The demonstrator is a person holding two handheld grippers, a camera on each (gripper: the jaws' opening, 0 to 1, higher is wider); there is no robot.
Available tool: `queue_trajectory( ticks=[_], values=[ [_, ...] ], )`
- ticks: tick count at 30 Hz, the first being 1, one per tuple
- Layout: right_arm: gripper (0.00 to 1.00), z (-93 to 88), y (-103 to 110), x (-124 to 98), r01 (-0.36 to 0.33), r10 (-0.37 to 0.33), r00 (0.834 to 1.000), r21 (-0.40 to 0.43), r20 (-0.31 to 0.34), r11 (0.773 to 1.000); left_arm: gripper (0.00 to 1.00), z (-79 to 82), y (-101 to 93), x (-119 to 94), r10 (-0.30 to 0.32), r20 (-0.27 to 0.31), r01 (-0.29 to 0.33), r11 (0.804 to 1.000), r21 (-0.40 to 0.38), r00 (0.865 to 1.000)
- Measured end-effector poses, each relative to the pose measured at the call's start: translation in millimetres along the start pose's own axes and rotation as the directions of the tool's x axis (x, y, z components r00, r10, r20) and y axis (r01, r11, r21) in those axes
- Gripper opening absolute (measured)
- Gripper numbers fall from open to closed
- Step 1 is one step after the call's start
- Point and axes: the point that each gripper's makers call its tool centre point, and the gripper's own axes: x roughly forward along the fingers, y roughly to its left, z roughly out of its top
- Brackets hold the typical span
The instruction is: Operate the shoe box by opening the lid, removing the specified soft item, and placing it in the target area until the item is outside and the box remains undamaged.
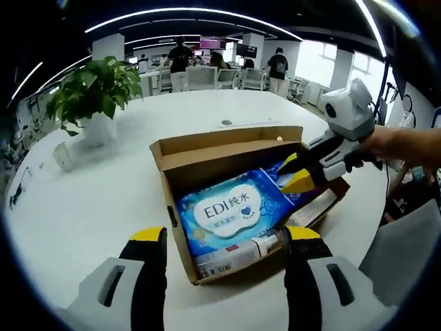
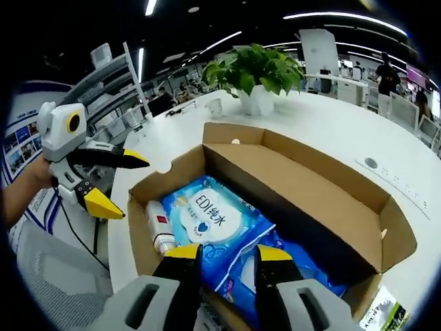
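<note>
**Wet-wipe pack lies in the open shoe box, right gripper at its corner**

The cardboard shoe box [image 1: 234,200] sits on the white table [image 1: 83,207] with its lid flap [image 2: 296,189] folded back and standing. Inside lies a blue pack of wet wipes [image 1: 231,210], flat, label up, with a small white tube [image 2: 160,226] just beside it along one wall.

The right gripper [image 2: 226,256] reaches into the box, its yellow-tipped jaws a little apart and set over the pack's edge; whether they already pinch the film I cannot tell. The left gripper [image 1: 226,238] hovers outside the box's near wall, jaws wide apart and holding nothing.

The pack looks soft and squashy, light to moderate in weight, with slick, crinkly film that may slide. The sealed end seam or a corner likely gives the surest grip; a pinch on the middle would only bunch the wrapper.

A second blue packet [image 2: 303,265] beneath is mostly covered. The box floor is hidden, and no target area can be made out. A potted plant [image 1: 93,93] stands well apart.
</note>
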Motion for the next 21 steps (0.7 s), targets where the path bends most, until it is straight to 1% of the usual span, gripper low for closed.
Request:
queue_trajectory(
  ticks=[3,8,13,14,17,18,19,20,21],
  values=[
    [0.26,-2.2,0,4,-0.001,0.001,1.0,0.003,-0.011,1.0,0.59,-5.2,4.1,0,0.011,-0.004,-0.011,1.0,-0.028,1.0],
    [0.25,-6.1,0,12,0.009,-0.009,0.999,0.003,-0.032,1.0,0.44,-22.5,14.6,-1,0.052,-0.044,-0.055,0.996,-0.076,0.998],
    [0.21,-9.5,0,19,0.013,-0.013,0.999,0.002,-0.046,1.0,0.29,-30.2,20.2,-1,0.073,-0.051,-0.078,0.992,-0.103,0.996],
    [0.19,-9.9,1,20,0.013,-0.013,0.999,0.004,-0.048,1.0,0.25,-29.4,21.7,-1,0.077,-0.04,-0.082,0.989,-0.126,0.996],
    [0.15,-10.6,2,22,0.012,-0.012,0.998,0.004,-0.056,1.0,0.12,-30.4,29.9,-3,0.115,-0.042,-0.119,0.984,-0.134,0.993],
    [0.13,-10.1,0,22,0.026,-0.027,0.998,-0.008,-0.059,1.0,0.09,-31.8,32.5,-3,0.125,-0.047,-0.13,0.982,-0.135,0.991],
    [0.09,-9.6,-1,22,0.031,-0.032,0.998,-0.012,-0.058,0.999,0.06,-32.9,35.4,-4,0.131,-0.049,-0.137,0.981,-0.14,0.99],
    [0.04,-8.9,-2,21,0.037,-0.038,0.998,-0.016,-0.057,0.999,0.06,-32.8,35.9,-4,0.13,-0.048,-0.136,0.98,-0.144,0.99],
    [0.02,-7.5,-3,20,0.046,-0.047,0.997,-0.019,-0.056,0.999,0.06,-32.9,35.2,-4,0.123,-0.045,-0.129,0.976,-0.173,0.991]
  ],
)
